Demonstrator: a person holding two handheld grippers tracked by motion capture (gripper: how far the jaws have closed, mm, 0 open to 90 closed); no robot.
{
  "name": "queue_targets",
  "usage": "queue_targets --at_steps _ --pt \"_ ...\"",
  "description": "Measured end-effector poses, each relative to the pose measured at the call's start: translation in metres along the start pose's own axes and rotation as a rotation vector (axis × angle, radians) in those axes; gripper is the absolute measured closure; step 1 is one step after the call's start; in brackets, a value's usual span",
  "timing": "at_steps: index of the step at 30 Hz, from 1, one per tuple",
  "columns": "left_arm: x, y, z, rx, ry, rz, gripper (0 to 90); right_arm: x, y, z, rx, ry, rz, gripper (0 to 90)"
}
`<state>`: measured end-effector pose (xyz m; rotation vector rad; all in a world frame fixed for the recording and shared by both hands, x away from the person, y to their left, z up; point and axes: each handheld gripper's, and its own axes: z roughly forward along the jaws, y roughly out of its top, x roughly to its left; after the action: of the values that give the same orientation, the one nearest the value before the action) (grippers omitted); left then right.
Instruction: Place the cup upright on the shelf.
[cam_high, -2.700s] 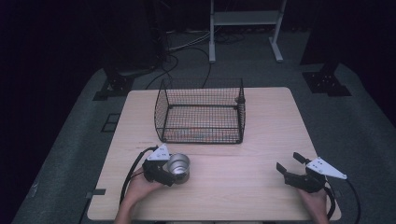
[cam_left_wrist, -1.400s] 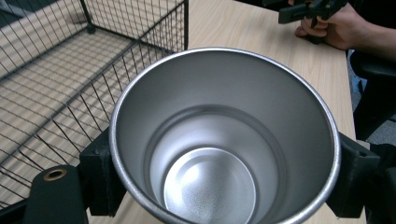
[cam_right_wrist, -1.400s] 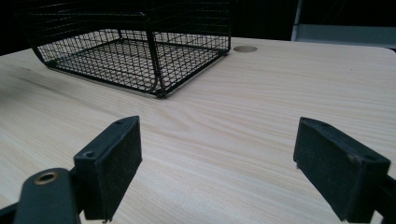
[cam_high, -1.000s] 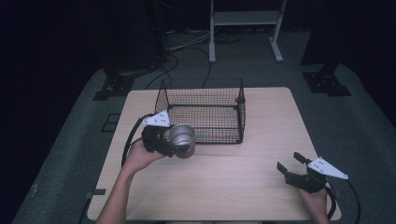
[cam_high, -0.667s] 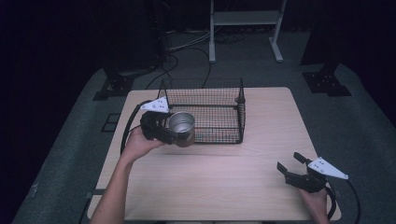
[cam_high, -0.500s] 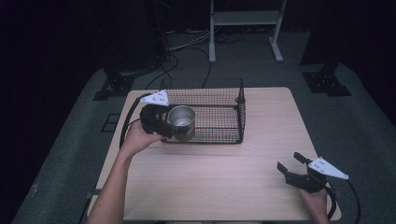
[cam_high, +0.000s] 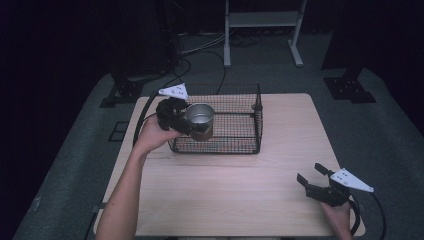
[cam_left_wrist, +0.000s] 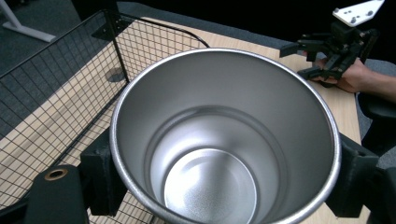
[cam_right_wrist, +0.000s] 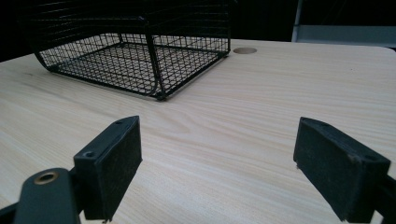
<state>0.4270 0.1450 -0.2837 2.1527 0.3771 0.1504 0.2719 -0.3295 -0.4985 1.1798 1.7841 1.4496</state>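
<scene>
A shiny steel cup (cam_high: 200, 120) hangs over the left part of the black wire basket (cam_high: 240, 147), mouth up, held above the basket floor. My left gripper (cam_high: 186, 121) is shut on the cup, its black jaws pressing both sides of the cup (cam_left_wrist: 224, 140) in the left gripper view. The cup is empty inside. My right gripper (cam_high: 314, 178) rests low near the table's front right corner, open, with nothing between its fingers (cam_right_wrist: 112, 163). That same right gripper (cam_left_wrist: 322, 51) shows far off in the left gripper view.
The basket (cam_right_wrist: 130, 51) stands at the back middle of the light wooden table (cam_high: 240, 195). A round hole (cam_right_wrist: 244, 50) sits in the tabletop behind it. Dark floor, cables and a white stand (cam_high: 262, 20) lie beyond the table.
My left gripper has lifted the cup from the front left of the table and carried it back and up over the basket's left side. The right gripper has stayed put.
</scene>
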Motion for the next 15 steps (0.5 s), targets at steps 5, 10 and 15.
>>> queue_targets --at_steps 5,10,15 --pt "0.013 0.012 -0.002 0.016 0.018 -0.006 17.6 0.0 0.0 0.0 -0.002 0.001 0.001 14.5" --pt "0.021 0.023 -0.003 0.019 0.034 -0.009 17.6 -0.001 0.0 0.0 -0.004 0.004 0.002 14.5" --pt "0.028 0.035 -0.003 0.015 0.035 -0.011 17.6 0.0 0.0 0.0 -0.004 0.005 0.004 14.6"
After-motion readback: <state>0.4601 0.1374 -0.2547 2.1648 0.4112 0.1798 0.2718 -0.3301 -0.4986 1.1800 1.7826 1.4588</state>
